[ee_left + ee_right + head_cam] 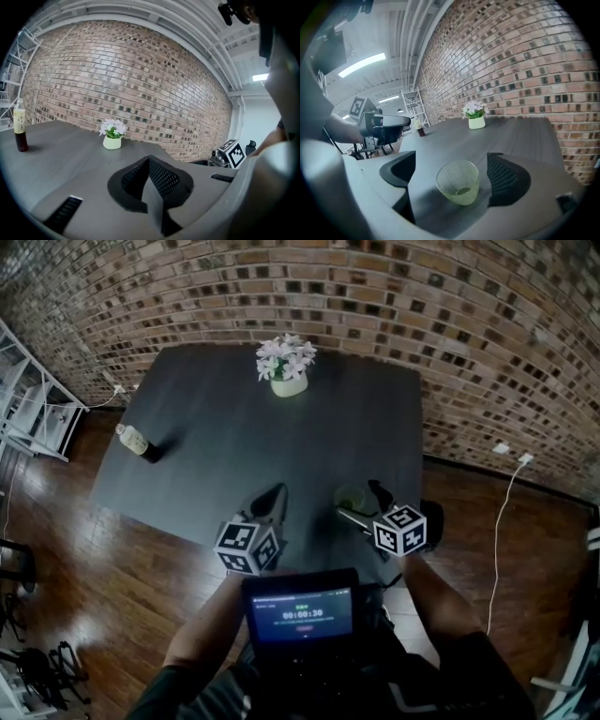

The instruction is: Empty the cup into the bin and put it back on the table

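Observation:
A pale green, dimpled glass cup (458, 185) stands upright on the dark table (234, 427) near its front edge, and also shows in the head view as a green cup (352, 496). My right gripper (454, 173) is open around it, one jaw on each side, and neither pad touches the glass. In the head view the right gripper (361, 504) sits at the table's front right. My left gripper (275, 497) hangs to its left over the front edge. In its own view the left gripper (149, 163) is shut with nothing between the pads.
A white pot of pale flowers (288, 381) stands at the table's far side. A small bottle (139, 442) stands at the left edge. A brick wall runs behind. A white metal rack (37, 409) is on the wooden floor at left. A lit screen (302, 615) sits at the person's chest.

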Demonstrator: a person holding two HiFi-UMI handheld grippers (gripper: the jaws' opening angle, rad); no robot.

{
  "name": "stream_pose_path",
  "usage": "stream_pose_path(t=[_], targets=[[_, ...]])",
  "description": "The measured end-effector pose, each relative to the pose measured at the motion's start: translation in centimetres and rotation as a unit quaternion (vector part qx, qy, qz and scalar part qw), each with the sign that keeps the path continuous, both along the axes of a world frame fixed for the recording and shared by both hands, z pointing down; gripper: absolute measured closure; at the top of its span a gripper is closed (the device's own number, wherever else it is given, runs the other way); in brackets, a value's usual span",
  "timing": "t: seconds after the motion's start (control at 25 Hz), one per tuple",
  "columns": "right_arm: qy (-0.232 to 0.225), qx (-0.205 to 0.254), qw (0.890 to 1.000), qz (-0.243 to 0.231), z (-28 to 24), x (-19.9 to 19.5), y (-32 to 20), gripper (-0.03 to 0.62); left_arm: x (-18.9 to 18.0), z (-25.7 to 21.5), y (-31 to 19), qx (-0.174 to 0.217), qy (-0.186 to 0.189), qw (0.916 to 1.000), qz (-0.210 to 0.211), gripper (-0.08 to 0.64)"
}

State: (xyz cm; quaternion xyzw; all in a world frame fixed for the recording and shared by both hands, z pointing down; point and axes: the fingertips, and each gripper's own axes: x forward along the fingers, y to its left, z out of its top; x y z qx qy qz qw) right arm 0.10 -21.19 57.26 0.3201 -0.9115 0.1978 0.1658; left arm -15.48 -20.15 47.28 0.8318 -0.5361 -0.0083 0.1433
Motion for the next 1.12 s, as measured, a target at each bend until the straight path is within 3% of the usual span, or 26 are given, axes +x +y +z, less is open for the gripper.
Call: stream_pose_path(t=[0.4, 0.48, 0.6, 0.68, 0.84, 0.96, 1.12], targets=[[-0.045, 0.062, 0.996, 0.037, -7.8, 2.7, 0.8, 0.112, 1.2, -3.4, 0.7, 0.028, 0.015, 0.9993, 0.019, 0.569], [-0.050, 0.076, 0.995, 0.036, -9.5, 3.0, 1.2, 0.187, 1.5, -3.8, 0.9, 0.031, 0.017, 0.9992, 0.019, 0.569], [-0.062, 0.091, 0.993, 0.045, -11.9, 3.5, 1.6, 0.207, 1.9, -4.5, 1.2, 0.038, 0.019, 0.9989, 0.020, 0.569], [-0.071, 0.097, 0.991, 0.057, -13.1, 3.8, 1.7, 0.282, 2.0, -4.7, 1.3, 0.047, 0.012, 0.9987, 0.015, 0.569], [-0.077, 0.108, 0.989, 0.070, -14.4, 3.9, 1.8, 0.285, 2.1, -5.0, 1.5, 0.045, 0.016, 0.9988, 0.011, 0.569], [-0.066, 0.123, 0.987, 0.081, -14.6, 4.3, 2.2, 0.446, 2.4, -5.2, 1.7, 0.049, 0.018, 0.9986, 0.014, 0.569], [-0.066, 0.127, 0.986, 0.084, -15.0, 4.4, 2.4, 0.448, 2.6, -5.7, 2.1, 0.053, 0.016, 0.9983, 0.021, 0.569]])
